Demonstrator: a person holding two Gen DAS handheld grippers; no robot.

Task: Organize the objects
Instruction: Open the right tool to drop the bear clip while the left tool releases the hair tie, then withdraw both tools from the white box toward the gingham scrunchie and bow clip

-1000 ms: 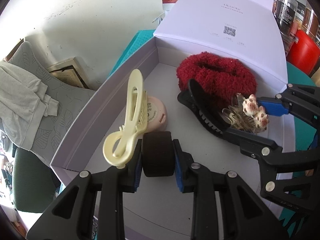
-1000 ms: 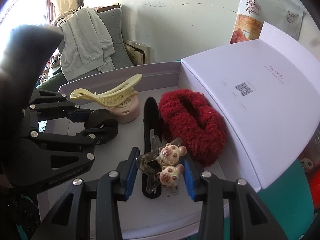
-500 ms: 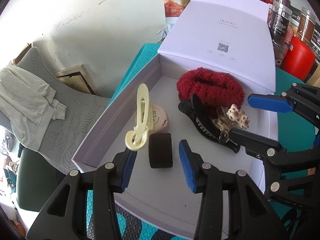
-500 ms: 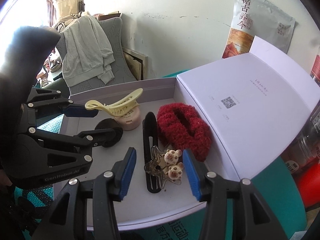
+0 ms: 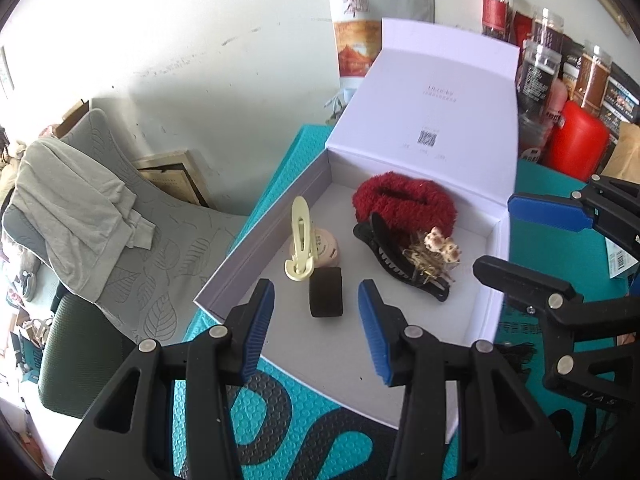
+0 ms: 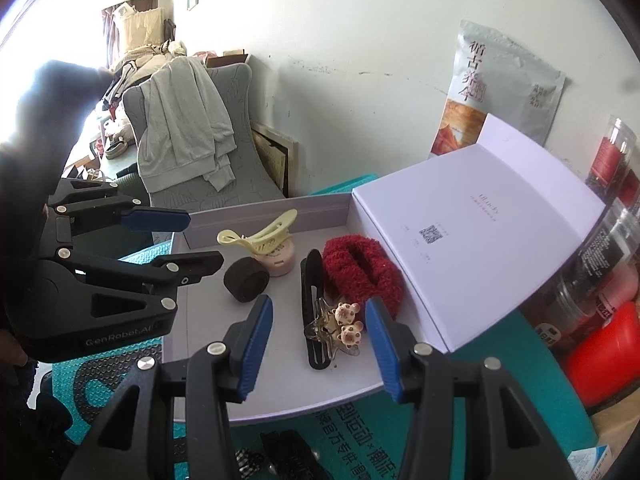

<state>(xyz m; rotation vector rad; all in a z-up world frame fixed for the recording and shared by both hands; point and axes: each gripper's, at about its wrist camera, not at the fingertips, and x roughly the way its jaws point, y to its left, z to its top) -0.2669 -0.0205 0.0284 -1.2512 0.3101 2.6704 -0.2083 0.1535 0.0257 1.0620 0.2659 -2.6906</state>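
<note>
Hovering our left gripper (image 5: 316,324) and right gripper (image 6: 320,344) over the box (image 5: 260,236), fingers released, black roll (image 5: 326,292) and bear clip (image 6: 348,322) lying inside.

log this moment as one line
left gripper: open, empty | right gripper: open, empty | black foam roll, bear-charm hair clip: in white box

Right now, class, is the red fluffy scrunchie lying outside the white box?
No, the red fluffy scrunchie lies inside the white box, against its far wall.
</note>
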